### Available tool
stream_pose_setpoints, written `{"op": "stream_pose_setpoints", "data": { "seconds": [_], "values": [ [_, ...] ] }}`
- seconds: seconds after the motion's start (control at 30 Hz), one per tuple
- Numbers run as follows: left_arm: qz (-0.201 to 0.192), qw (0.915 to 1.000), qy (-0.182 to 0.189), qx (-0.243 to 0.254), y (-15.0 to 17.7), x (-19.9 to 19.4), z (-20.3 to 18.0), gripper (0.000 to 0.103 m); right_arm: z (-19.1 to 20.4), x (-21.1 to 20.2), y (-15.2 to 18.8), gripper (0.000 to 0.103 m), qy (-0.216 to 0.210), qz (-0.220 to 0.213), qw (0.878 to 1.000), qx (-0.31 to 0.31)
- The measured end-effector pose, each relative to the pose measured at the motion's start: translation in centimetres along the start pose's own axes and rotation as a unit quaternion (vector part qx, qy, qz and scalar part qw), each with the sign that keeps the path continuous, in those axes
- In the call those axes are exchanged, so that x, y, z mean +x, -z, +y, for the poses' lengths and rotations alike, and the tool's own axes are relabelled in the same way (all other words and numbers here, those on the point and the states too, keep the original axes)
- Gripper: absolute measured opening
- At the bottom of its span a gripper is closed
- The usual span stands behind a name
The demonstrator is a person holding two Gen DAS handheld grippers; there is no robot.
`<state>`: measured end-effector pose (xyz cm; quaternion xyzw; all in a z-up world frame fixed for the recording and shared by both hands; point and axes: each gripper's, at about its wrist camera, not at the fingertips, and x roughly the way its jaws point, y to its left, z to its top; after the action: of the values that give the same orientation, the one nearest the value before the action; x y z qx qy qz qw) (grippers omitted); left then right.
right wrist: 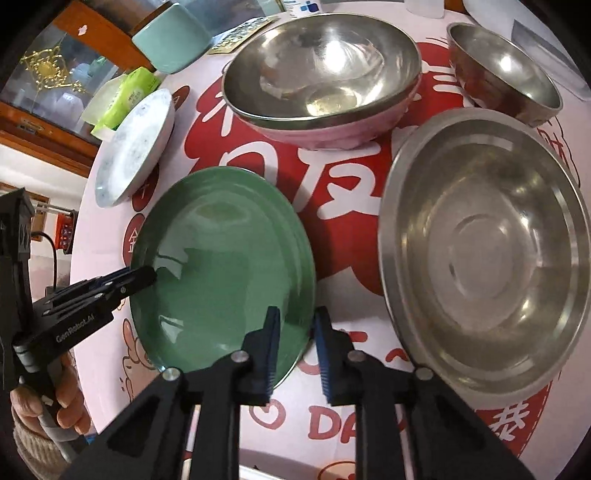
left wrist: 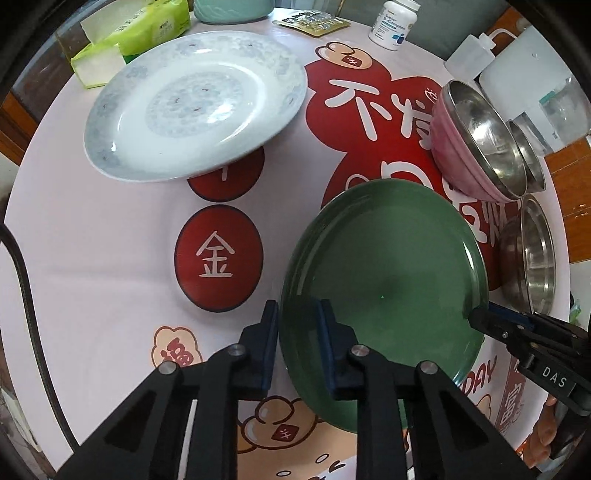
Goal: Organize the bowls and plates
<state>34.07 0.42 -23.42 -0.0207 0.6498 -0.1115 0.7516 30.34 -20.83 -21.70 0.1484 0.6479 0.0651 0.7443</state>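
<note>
A green plate (left wrist: 384, 273) (right wrist: 221, 266) lies on the printed tablecloth. My left gripper (left wrist: 297, 321) (right wrist: 147, 275) straddles its left rim, one finger outside and one over the plate, and the pads pinch the rim. On the opposite rim my right gripper (right wrist: 297, 328) (left wrist: 476, 319) is shut the same way. A white plate with a blue-grey pattern (left wrist: 195, 107) (right wrist: 136, 147) sits beyond, to the left. A pink bowl with a steel lining (right wrist: 321, 85) (left wrist: 476, 147), a small steel bowl (right wrist: 506, 74) and a wide steel dish (right wrist: 484, 251) (left wrist: 535, 254) stand to the right.
At the table's far edge are a green tissue pack (left wrist: 136, 33), a teal cup (right wrist: 170, 37), a white pill bottle (left wrist: 395, 22), a squeeze bottle (left wrist: 469, 55) and a white container (left wrist: 532, 74). A person's hand (right wrist: 66, 406) holds the left gripper's handle.
</note>
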Motion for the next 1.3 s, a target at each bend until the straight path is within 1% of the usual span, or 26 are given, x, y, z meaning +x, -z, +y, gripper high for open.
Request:
{"op": "stream_pose_setpoints", "data": {
  "seconds": [0.07, 0.13, 0.2, 0.27, 0.33, 0.5, 0.67, 0.87, 1.0, 1.1, 1.3],
  "values": [
    [0.001, 1.0000, -0.001, 0.000, -0.3, 0.3, -0.2, 0.019, -0.1, 0.1, 0.0, 0.014, 0.004, -0.001, 1.000, -0.001],
    [0.001, 1.0000, -0.001, -0.002, -0.3, 0.4, -0.2, 0.018, -0.2, 0.2, -0.1, 0.008, 0.011, -0.003, 1.000, -0.001],
    [0.003, 1.0000, -0.004, 0.000, -0.4, 0.2, -0.5, 0.016, -0.4, 0.0, 0.1, 0.007, 0.011, -0.007, 1.000, 0.001],
    [0.006, 0.9999, -0.008, 0.003, -0.2, -0.3, -0.3, 0.012, -0.5, -0.3, 0.3, 0.007, 0.018, -0.011, 1.000, 0.001],
    [0.008, 0.9999, -0.012, 0.006, 0.2, -0.6, -0.4, 0.012, -0.6, -0.8, 0.5, 0.007, 0.017, -0.014, 1.000, 0.002],
    [-0.006, 0.9999, -0.007, 0.006, 1.3, -3.3, -1.0, 0.012, -0.4, -3.0, 1.2, 0.006, 0.007, -0.029, 1.000, -0.006],
    [-0.030, 0.9995, -0.003, 0.010, 3.2, -7.2, -2.0, 0.012, -0.3, -6.4, 3.0, 0.006, -0.007, -0.043, 0.999, -0.019],
    [-0.049, 0.9987, -0.004, 0.014, 7.1, -11.4, -4.1, 0.012, -0.5, -9.5, 6.5, 0.006, -0.016, -0.044, 0.998, -0.045],
    [-0.052, 0.9985, -0.004, 0.015, 11.1, -13.4, -5.4, 0.012, -1.2, -10.7, 10.0, 0.006, -0.015, -0.033, 0.997, -0.061],
    [-0.048, 0.9988, -0.002, 0.009, 14.7, -13.8, -6.2, 0.012, -1.7, -10.7, 13.0, 0.006, -0.012, -0.019, 0.997, -0.070],
    [-0.032, 0.9994, 0.003, -0.015, 20.5, -13.3, -7.3, 0.012, -2.9, -10.0, 18.5, 0.007, -0.008, 0.008, 0.997, -0.083]
  ]
}}
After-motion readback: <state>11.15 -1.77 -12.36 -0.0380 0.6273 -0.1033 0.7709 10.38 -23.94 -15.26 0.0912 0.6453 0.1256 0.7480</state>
